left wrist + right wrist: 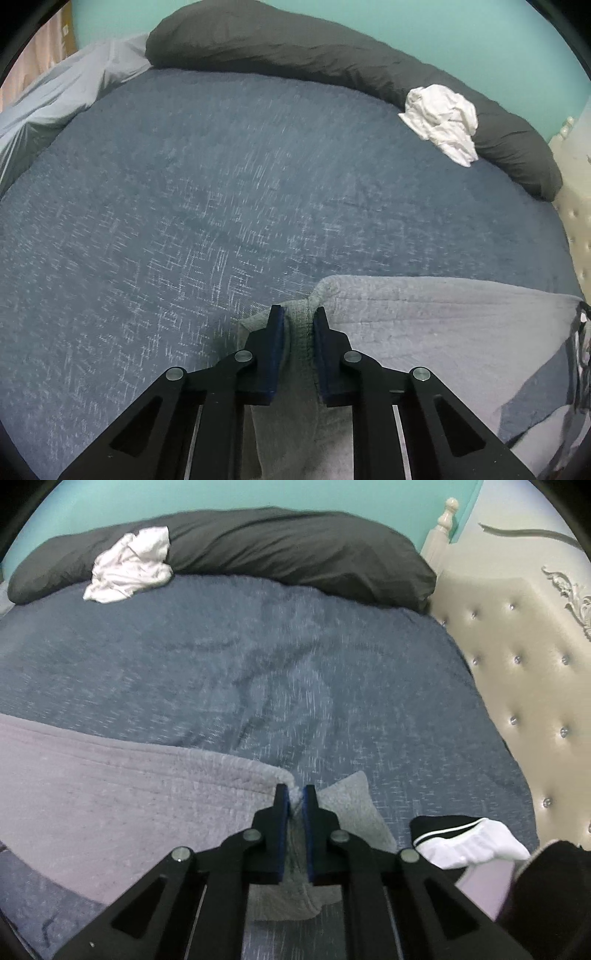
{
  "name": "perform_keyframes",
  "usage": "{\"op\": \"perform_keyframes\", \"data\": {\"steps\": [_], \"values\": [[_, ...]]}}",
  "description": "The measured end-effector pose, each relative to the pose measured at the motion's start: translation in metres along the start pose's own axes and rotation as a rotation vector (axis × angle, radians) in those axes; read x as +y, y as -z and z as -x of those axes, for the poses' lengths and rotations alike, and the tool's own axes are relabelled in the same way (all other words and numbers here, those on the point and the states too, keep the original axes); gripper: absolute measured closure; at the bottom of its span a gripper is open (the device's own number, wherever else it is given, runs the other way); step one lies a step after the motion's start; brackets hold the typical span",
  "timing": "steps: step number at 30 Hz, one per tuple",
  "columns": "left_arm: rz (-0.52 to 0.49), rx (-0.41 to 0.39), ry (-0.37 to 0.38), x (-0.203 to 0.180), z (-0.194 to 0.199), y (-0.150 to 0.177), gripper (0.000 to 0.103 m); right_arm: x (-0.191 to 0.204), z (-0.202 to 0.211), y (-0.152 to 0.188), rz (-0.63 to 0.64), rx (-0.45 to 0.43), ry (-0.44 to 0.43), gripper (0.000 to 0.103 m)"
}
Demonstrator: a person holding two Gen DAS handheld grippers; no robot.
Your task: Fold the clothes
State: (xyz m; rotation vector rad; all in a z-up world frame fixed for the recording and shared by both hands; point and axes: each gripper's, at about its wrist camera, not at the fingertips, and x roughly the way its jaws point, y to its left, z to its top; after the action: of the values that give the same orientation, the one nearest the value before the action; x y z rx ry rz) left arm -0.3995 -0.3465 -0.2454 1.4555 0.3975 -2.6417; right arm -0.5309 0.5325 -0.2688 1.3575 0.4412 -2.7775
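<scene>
A light grey knitted garment (443,332) lies on the blue bedspread (221,203). My left gripper (298,314) is shut on its left corner, where the hem bunches between the pads. In the right wrist view the same grey garment (129,786) stretches to the left, and my right gripper (294,793) is shut on its right corner. A crumpled white garment (443,118) rests against the dark pillow; it also shows in the right wrist view (129,568).
A long dark grey pillow (277,550) runs along the teal wall. A cream tufted headboard (517,657) borders the bed on the right. A black and white garment (465,838) lies near the right gripper. A grey sheet (55,92) sits at the far left.
</scene>
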Motion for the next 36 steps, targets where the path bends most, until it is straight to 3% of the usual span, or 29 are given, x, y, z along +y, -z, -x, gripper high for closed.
{"op": "perform_keyframes", "data": {"steps": [7, 19, 28, 36], "values": [[0.007, -0.035, 0.031, -0.006, 0.037, 0.011, 0.087, -0.005, 0.045, 0.008, -0.022, -0.056, -0.025, 0.096], [0.019, -0.101, 0.095, -0.003, 0.106, 0.068, 0.087, -0.001, 0.138, 0.047, -0.091, -0.181, -0.104, 0.096], [0.042, -0.135, 0.141, 0.019, 0.153, 0.128, 0.087, -0.008, 0.217, 0.112, -0.138, -0.241, -0.140, 0.096], [0.107, -0.142, 0.175, 0.053, 0.182, 0.185, 0.088, -0.020, 0.261, 0.174, -0.169, -0.231, -0.123, 0.096]]}}
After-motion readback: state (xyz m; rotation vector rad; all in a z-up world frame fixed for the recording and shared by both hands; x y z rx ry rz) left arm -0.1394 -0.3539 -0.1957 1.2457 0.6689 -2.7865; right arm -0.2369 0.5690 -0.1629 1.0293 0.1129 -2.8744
